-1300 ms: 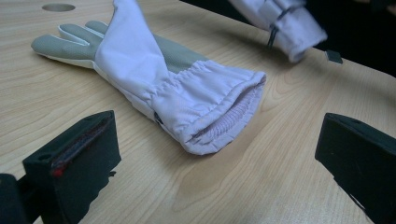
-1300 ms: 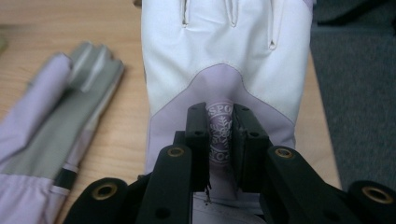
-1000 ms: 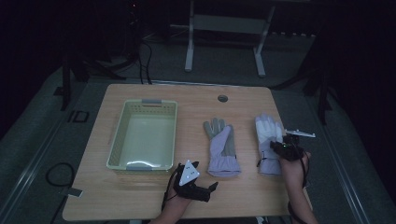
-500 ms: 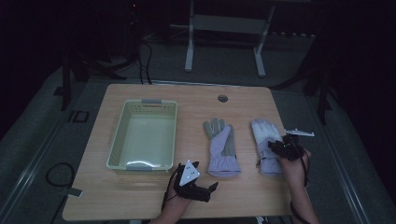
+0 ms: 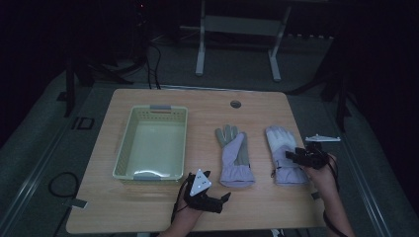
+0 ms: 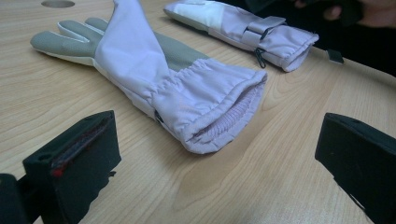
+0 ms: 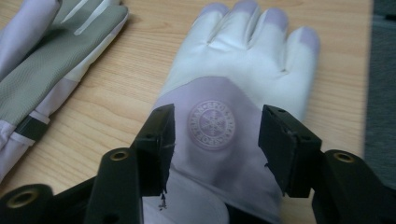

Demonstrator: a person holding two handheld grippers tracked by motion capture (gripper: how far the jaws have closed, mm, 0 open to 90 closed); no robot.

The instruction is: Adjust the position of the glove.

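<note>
Nearest me, my left gripper (image 5: 223, 197) rested on the table's (image 5: 148, 207) front edge, its jaws spread wide with nothing between them, aimed at the cuff of the palm-up glove (image 6: 154, 79) lying just ahead. That hand had not shifted.

To the right, my right gripper (image 7: 215, 140) sat over the wrist of the second glove (image 7: 233, 88), the one with the snowflake badge on its back. Its jaws had just been opening; they stood partly apart, straddling the badge, and the pads no longer pressed on the cloth. Compared with a second earlier, this glove had slid a little left, toward its partner, and now lay flat on the wood, fingers pointing away from me. I judged that I had dragged it closer and let go, so both gloves lay side by side, near but not touching.

Farther left stood the pale green basket (image 5: 123, 153), with nothing in it. If the gloves belonged there, neither had gone in yet; each still needed a fresh grip.
</note>
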